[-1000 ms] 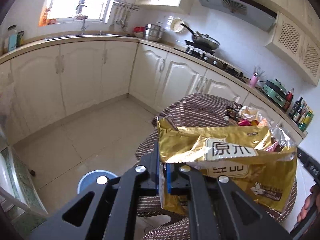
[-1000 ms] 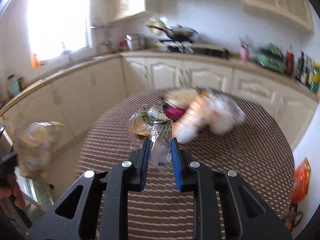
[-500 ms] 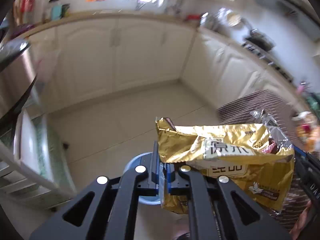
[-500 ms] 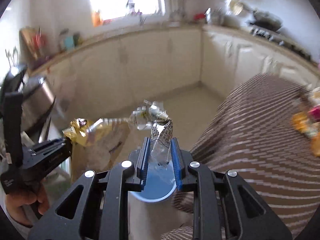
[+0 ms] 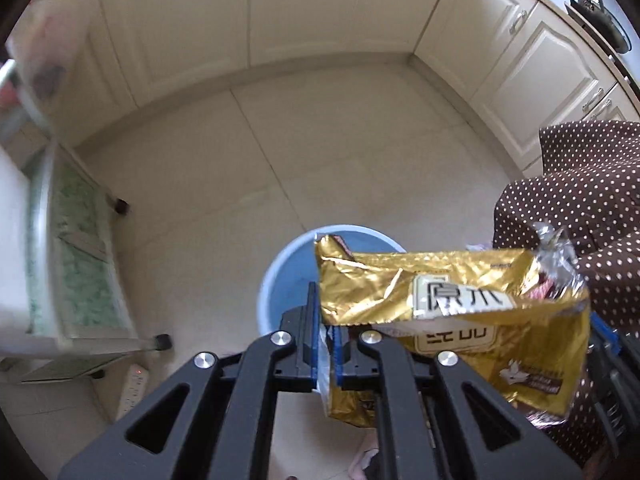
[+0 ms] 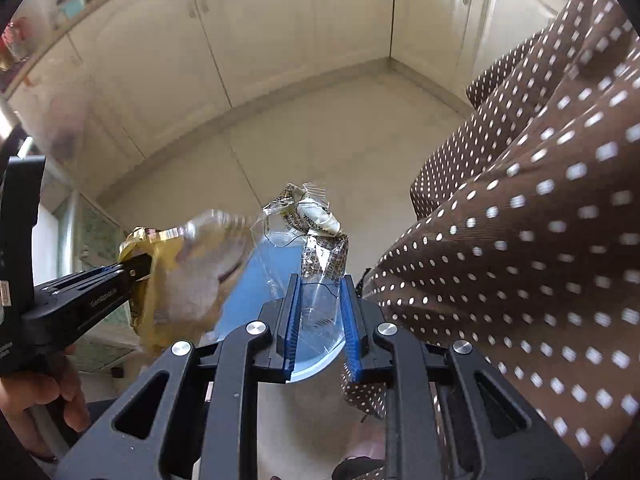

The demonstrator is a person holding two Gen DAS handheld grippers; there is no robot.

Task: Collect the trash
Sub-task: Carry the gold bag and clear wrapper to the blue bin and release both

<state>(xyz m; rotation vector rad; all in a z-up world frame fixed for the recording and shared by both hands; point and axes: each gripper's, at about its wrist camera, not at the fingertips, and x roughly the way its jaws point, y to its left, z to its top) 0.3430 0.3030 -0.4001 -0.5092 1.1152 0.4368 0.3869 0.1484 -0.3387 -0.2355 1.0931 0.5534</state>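
We are at the drop-off step: both pieces of trash are already picked up and we hold them above the blue bin (image 5: 286, 276), which stands on the tiled floor just beside the hanging edge of the dotted tablecloth (image 6: 532, 240).

Our left gripper (image 5: 326, 350) is clamped on the gold snack bag (image 5: 452, 312). The blue pads pinch a thin fold at the bag's left edge, so almost the whole bag spreads out to the right of the fingers and sags below them. Seen from the left wrist, the bag's upper left corner overlaps the bin's rim, while its far right end hangs toward the tablecloth instead of the bin.

Our right gripper (image 6: 320, 316) is closed on the clear crumpled wrapper (image 6: 316, 236). The lower, see-through part of the wrapper sits between the pads, which stand a little apart because of the bunched film. The printed, twisted end rises above the fingertips. From the right wrist the blue of the bin shows straight through the film, so this piece looks well lined up over the opening.

The next move, as we judge it, calls for bringing the left gripper further across the bin so the wide bag clears the rim, then parting both sets of fingers. The bag is light and broad, so it could drift or catch on the rim; the film might cling to a pad for a moment.
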